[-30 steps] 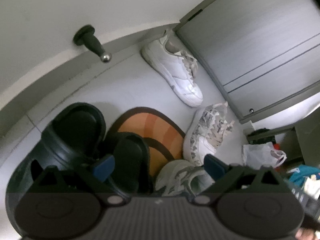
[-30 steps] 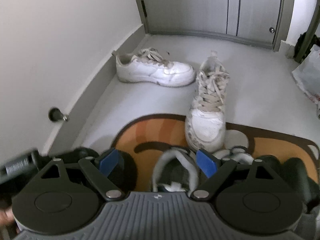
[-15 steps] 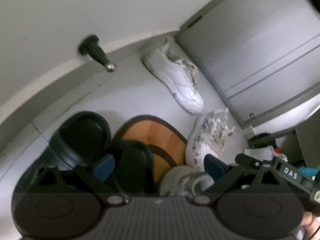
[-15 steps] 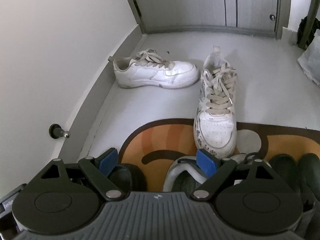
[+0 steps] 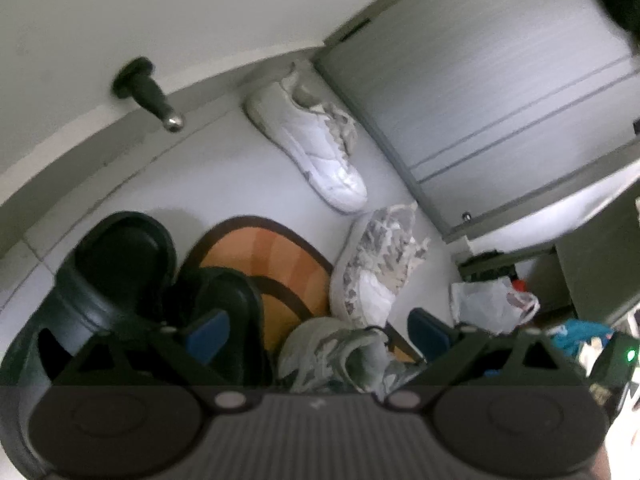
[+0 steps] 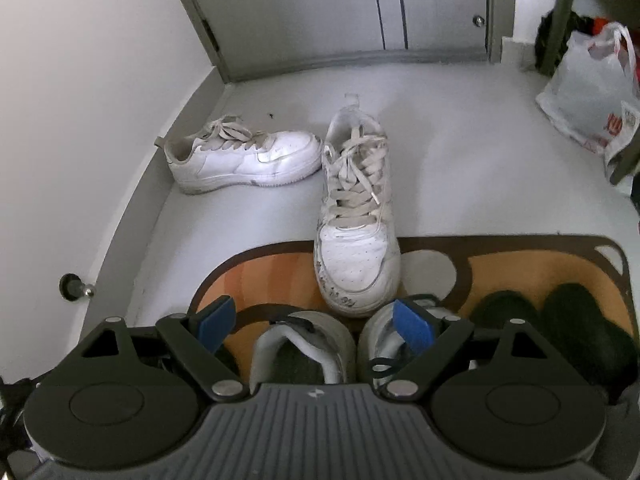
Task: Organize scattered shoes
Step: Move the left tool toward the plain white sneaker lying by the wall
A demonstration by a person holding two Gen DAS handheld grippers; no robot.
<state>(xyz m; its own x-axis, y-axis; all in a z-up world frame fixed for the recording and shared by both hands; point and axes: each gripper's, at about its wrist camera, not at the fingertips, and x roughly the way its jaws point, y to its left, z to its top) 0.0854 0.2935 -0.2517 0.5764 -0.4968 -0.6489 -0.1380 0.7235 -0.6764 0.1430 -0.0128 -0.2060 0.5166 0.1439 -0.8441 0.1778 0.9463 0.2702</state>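
In the right wrist view, a white sneaker (image 6: 244, 156) lies along the wall. A scribbled white sneaker (image 6: 356, 220) points its toe onto the orange mat (image 6: 500, 264). My right gripper (image 6: 314, 322) stands open above the heel of a grey sneaker (image 6: 300, 348), with its twin (image 6: 380, 344) under the right pad. Two dark shoes (image 6: 540, 316) sit on the mat to the right. In the left wrist view, my left gripper (image 5: 316, 336) is open over the grey sneaker (image 5: 332, 356), with black clogs (image 5: 116, 272) to its left. The patterned sneaker (image 5: 372, 268) and the white sneaker (image 5: 308, 148) lie beyond.
A grey door (image 6: 340, 8) closes the far end and a white wall runs down the left. A door stop (image 6: 74, 288) sticks out of the skirting board. A plastic bag (image 6: 588, 88) stands at the far right beside a dark frame.
The right gripper has slid to the right over the mat and rolled a little; the second grey sneaker and the dark shoes have come into view. The left view has barely shifted.
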